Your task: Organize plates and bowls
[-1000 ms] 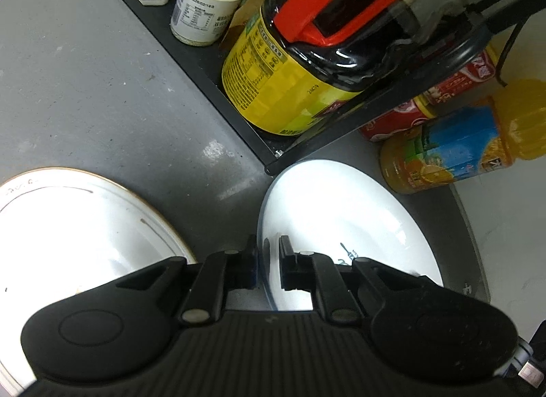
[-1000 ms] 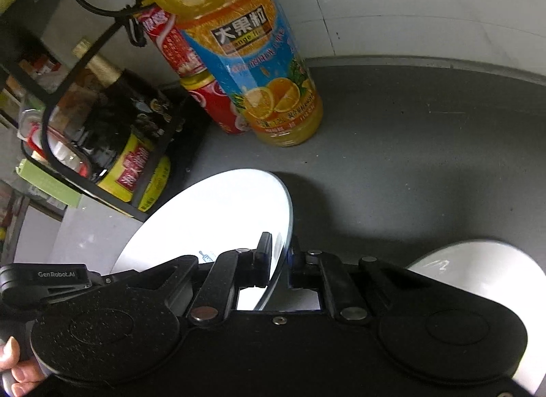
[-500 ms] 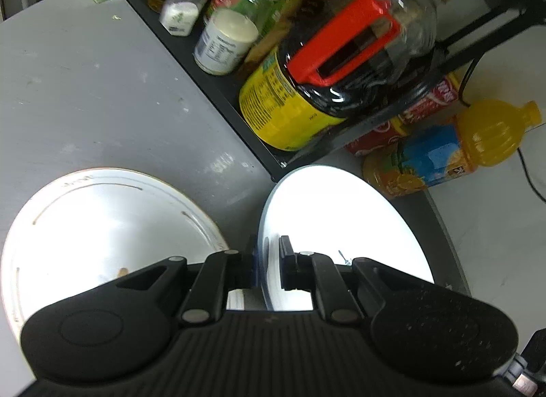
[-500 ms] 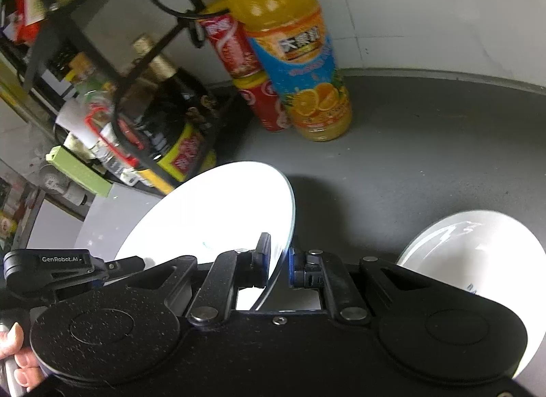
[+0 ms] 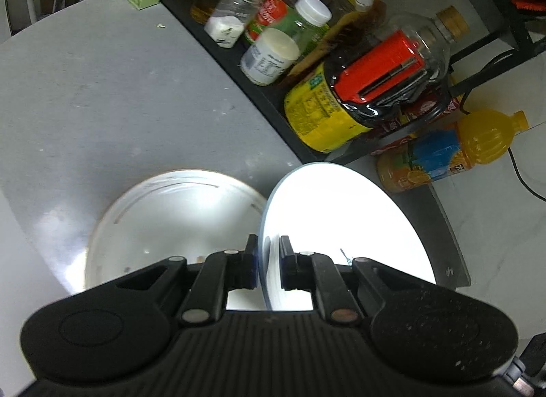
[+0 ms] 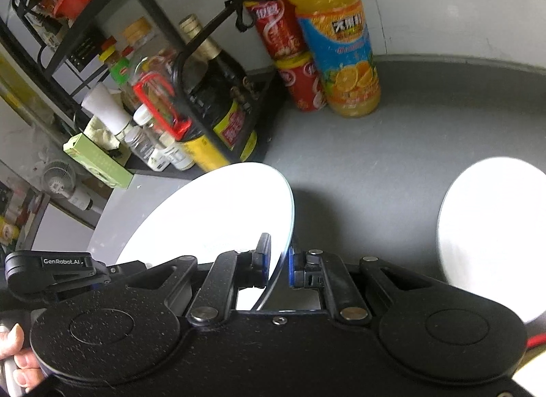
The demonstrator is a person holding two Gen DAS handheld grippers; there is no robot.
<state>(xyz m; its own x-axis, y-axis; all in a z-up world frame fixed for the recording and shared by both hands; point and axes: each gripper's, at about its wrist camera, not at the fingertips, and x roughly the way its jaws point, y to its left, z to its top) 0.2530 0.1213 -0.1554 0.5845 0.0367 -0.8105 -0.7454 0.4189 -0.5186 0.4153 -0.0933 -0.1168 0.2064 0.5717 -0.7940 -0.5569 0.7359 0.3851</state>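
white plate [image 5: 341, 219] held off grey counter [image 5: 102, 96], tilted, near rack [image 6: 163, 21]; left gripper [image 5: 267, 265] clamped on its rim; right gripper [image 6: 279, 265] clamped on opposite rim; gold-rimmed plate [image 5: 163, 223] flat beside; another white dish [image 6: 494, 236] apart

Left gripper [image 5: 267, 265]: jaws nearly closed, pads clamped on the near rim of a white plate [image 5: 341, 223], one pad each side of the edge, pointing steeply down. Right gripper [image 6: 279, 265]: same posture, jaws pinched on the opposite rim of that plate, blue pads against both faces. Left gripper's body also shows at the lower left of the right wrist view, with the person's fingertips [image 6: 15, 363] wrapped round its handle
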